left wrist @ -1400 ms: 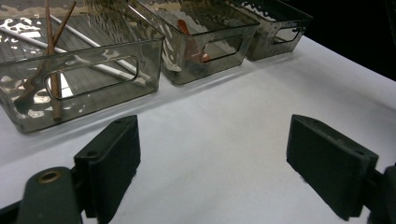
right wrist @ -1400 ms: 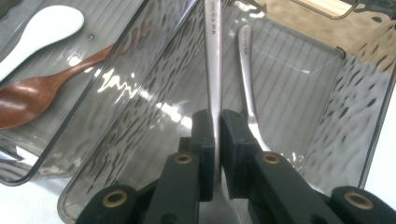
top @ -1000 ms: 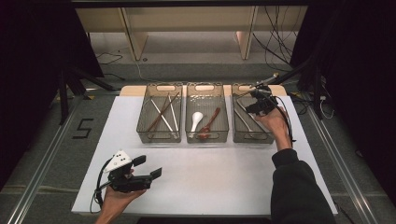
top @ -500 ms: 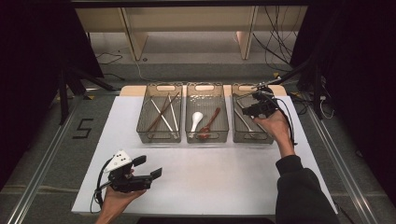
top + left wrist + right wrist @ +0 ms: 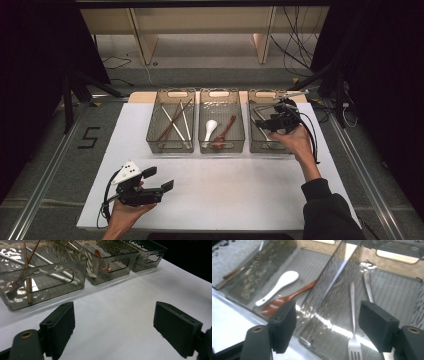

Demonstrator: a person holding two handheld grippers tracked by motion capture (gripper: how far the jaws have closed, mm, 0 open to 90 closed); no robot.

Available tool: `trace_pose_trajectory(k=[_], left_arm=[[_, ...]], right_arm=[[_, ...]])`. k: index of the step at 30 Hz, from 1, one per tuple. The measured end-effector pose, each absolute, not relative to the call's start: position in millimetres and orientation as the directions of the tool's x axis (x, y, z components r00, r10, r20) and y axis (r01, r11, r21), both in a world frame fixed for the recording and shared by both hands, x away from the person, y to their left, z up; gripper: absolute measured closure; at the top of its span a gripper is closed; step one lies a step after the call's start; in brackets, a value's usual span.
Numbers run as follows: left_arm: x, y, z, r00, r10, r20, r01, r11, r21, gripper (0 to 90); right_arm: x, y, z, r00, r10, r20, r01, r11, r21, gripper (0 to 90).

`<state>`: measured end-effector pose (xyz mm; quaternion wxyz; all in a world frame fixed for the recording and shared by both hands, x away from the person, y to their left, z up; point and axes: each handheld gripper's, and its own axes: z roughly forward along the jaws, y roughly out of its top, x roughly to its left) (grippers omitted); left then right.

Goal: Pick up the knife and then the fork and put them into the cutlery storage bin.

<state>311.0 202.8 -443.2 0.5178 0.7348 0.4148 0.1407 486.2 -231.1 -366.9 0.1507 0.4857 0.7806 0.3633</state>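
On the floor at the far left a dark "5" (image 5: 89,137) is marked beside the white table (image 5: 240,190) — it is the only writing I can read. The left gripper (image 5: 159,181) rests low over the near left part of the table, in the person's left hand (image 5: 125,216); its jaws are spread wide with nothing between them, and bare table lies under them.

Three smoky clear bins stand in a row at the far side. The left bin (image 5: 171,145) holds chopsticks (image 5: 175,120), some pale and some brown. The middle bin (image 5: 221,146) holds a white spoon (image 5: 209,130) and a brown wooden spoon (image 5: 223,134).

The right gripper (image 5: 263,120) hovers over the right bin (image 5: 260,146); its jaws have just been opening and now stand wide apart, pinching nothing. Below them, inside this bin, lies a metal fork (image 5: 353,340) with a second metal handle (image 5: 368,287) just beside it. The lower end of this second piece is hidden behind the jaw, so I cannot tell what it is — and the fork's tines are cut off at the picture's edge
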Motion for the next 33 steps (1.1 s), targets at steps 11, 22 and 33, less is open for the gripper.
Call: trace_pose_trajectory(k=[11,22,33], left_arm=[[310,203,-443,0.616,0.755,-0.224,0.465,-0.120,0.877,17.1],[310,203,-444,0.617,0.755,-0.223,0.466,-0.122,0.876,17.1],[310,202,-444,0.618,0.755,-0.220,0.467,-0.127,0.875,17.1]], right_arm=[[456,-224,-365,-0.530,0.836,0.140,0.583,0.240,0.776,25.1],[430,-211,-369,-0.582,0.802,0.133,0.526,0.247,0.814,23.5],[408,-208,-374,-0.603,0.786,0.138,0.493,0.232,0.839,23.6]])
